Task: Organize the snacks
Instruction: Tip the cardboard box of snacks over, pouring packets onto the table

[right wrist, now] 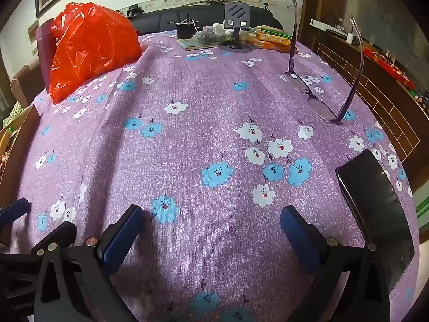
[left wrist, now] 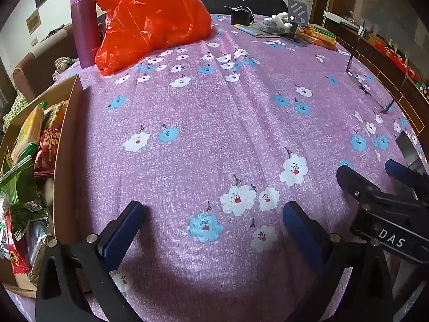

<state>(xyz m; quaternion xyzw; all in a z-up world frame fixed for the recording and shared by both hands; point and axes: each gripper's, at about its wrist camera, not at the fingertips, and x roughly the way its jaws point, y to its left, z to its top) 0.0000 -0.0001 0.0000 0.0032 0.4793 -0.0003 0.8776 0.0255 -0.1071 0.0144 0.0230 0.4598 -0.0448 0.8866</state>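
A cardboard box (left wrist: 67, 145) at the table's left edge holds several snack packets (left wrist: 24, 177), green, red and yellow. My left gripper (left wrist: 214, 217) hovers wide open over the purple flowered tablecloth (left wrist: 214, 123), just right of the box, with nothing between its blue pads. My right gripper (right wrist: 211, 220) is open too, over bare cloth; it shows in the left wrist view as a black frame (left wrist: 386, 204) at the right. The box's corner (right wrist: 18, 126) peeks in at the left of the right wrist view.
A red plastic bag (left wrist: 150, 21) and a purple flask (left wrist: 84, 24) stand at the back left. Glasses (right wrist: 319, 99) and a black phone (right wrist: 375, 209) lie on the right. A phone stand (right wrist: 236, 24), orange packets (right wrist: 273, 40) and clutter sit at the far edge.
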